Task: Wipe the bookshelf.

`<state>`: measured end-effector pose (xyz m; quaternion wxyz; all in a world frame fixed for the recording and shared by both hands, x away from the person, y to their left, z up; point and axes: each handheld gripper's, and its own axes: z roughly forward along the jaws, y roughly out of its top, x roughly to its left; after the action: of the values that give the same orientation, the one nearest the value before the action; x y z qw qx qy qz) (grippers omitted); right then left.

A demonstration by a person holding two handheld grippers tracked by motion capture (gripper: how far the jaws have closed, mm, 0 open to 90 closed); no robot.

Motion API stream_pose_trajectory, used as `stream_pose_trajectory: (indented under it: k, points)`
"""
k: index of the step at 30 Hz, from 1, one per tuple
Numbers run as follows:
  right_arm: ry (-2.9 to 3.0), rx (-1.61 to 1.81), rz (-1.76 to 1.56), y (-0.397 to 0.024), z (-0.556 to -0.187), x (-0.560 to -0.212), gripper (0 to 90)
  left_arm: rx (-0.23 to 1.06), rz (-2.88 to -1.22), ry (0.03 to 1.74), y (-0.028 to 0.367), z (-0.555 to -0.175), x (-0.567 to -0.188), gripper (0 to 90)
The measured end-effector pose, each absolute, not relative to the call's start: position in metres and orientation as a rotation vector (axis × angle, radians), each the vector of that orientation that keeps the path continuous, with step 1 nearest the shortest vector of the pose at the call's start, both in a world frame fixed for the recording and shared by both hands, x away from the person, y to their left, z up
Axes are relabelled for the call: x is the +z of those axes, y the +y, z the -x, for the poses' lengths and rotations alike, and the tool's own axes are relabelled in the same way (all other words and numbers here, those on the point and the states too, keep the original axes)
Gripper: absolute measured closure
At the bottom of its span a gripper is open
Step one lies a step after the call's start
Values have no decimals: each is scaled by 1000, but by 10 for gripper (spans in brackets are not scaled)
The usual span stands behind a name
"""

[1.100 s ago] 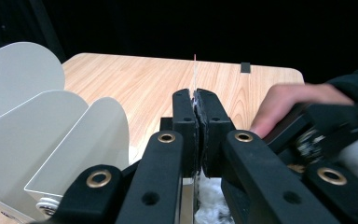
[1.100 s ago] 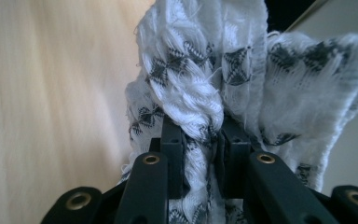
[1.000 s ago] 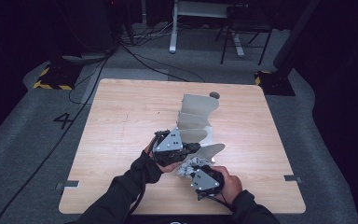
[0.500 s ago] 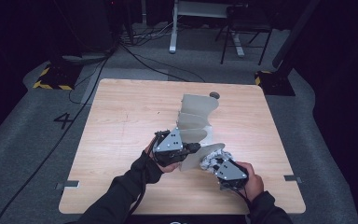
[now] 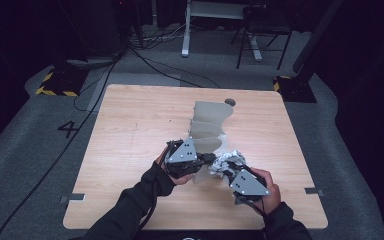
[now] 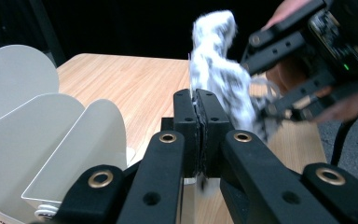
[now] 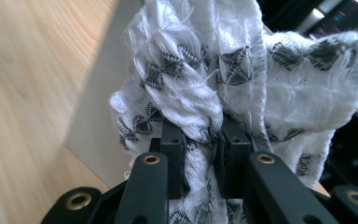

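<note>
Right gripper (image 5: 226,169) clamps a bunched white knit cloth (image 5: 226,162); left gripper (image 5: 211,159), at its 10 o'clock, pinches a thin plastic sheet (image 6: 192,95), jaws nearly together. Cloth hangs between both grippers above the counter (image 5: 130,130), beside a white fan-shaped rack (image 5: 207,125).

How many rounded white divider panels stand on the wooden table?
3, as far as the left tool's view shows: the far panel, the middle panel and the nearest panel. More may be hidden behind the tools.
</note>
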<state>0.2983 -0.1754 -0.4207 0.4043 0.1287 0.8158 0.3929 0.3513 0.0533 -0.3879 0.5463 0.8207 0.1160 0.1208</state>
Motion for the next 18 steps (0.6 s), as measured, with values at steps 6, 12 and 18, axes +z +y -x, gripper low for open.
stream_pose_trajectory:
  k: [6, 12, 18]
  points:
    - [2081, 992, -255, -158, -296, -425, 764, 280, -1944, 278, 54, -352, -388, 885]
    - [2129, 981, -182, -136, -293, -434, 764, 283, -1945, 275, 54, -352, -388, 883]
    - [2223, 887, -110, -120, -294, -461, 764, 284, -1945, 273, 53, -351, -388, 881]
